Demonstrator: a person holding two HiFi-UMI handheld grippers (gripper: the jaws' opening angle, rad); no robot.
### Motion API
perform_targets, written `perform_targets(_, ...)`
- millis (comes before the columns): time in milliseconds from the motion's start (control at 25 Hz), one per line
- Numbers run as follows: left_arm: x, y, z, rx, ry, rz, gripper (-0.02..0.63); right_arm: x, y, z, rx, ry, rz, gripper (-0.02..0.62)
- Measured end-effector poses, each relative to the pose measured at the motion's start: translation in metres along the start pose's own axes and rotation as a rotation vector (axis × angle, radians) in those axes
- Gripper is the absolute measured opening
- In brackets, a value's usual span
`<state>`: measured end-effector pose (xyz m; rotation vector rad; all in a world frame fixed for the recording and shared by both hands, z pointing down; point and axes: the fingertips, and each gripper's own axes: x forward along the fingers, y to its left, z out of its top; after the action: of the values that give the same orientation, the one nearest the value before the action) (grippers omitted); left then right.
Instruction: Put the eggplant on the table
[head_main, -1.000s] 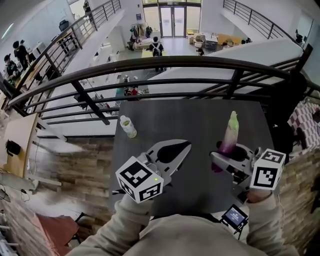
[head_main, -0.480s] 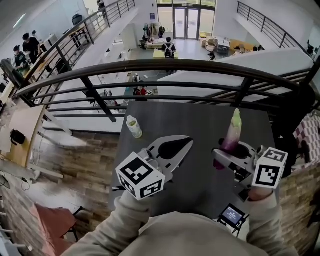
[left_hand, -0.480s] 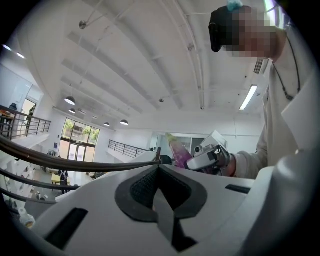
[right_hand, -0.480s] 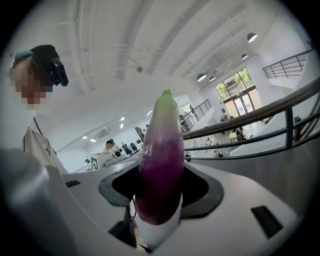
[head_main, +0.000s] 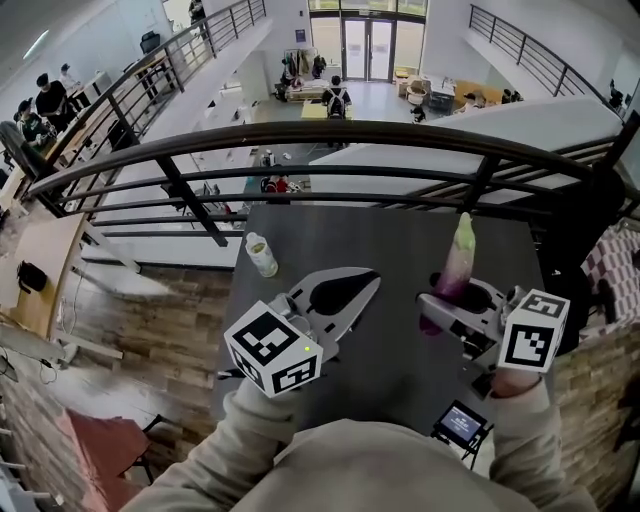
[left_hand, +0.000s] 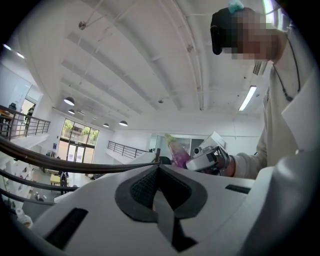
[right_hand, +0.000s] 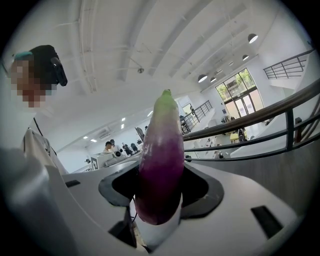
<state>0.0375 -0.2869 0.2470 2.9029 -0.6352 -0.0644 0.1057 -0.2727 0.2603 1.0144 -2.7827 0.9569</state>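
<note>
We hold the eggplant upright above the worktop's right side, right claw clamped on it, left claw closed empty; next we must lower it and let go.

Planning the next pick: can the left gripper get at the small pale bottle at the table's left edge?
Probably yes: the empty left gripper hangs near the small pale bottle with only bare dark table between; its shut jaws must open.

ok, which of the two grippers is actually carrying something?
The right gripper, clamped on the purple, green-tipped eggplant; the left gripper has shut, empty jaws.
</note>
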Motion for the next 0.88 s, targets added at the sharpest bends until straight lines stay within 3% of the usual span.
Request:
perform_targets(520,0.007,-0.006,-0.025,-0.051,0.025,-0.024,0.006,-0.009,-0.015,-0.016,0.035,0.014,-0.035,0.236)
perform_targets(880,0.003,-0.002,-0.060,-0.132,0.071,-0.017,0.006,-0.002,-0.028,-0.041,0.085,0.062,-0.056,0.235)
